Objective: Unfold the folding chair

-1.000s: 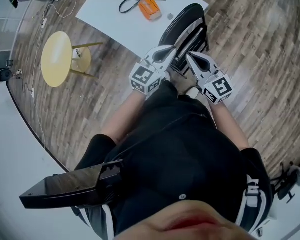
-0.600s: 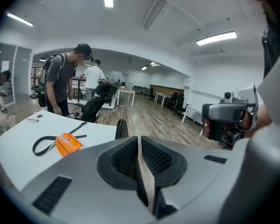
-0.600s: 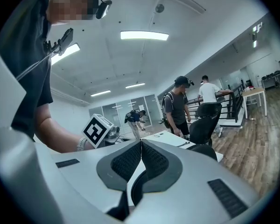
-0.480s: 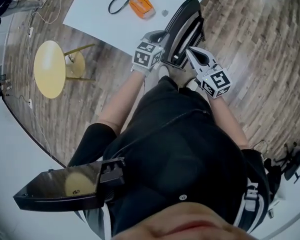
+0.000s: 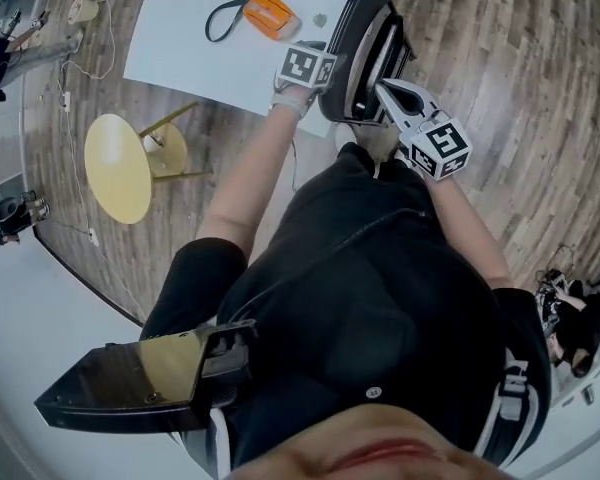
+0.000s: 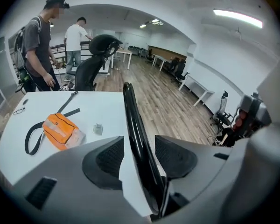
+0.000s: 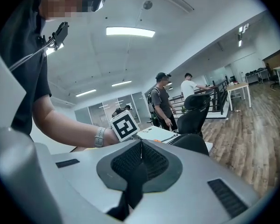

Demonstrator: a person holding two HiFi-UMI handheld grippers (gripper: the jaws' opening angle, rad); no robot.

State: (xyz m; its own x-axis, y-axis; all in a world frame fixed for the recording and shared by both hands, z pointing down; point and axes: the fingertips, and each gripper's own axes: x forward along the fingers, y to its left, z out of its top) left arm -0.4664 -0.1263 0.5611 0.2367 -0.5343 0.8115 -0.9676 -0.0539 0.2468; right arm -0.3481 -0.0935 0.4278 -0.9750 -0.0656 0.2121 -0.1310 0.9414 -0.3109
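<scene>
Left gripper view shows the left gripper (image 6: 139,149), jaws just opening, straddling the folding chair (image 6: 130,111) rim at 12 o'clock, unclamped. The right gripper (image 5: 388,93) is closed, empty. We judge grasping underway; next we clamp the rim and spread it.

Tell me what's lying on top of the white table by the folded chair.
An orange pouch with a black strap and a small grey item lie on the white table. The folded chair and left gripper cover its near corner.
</scene>
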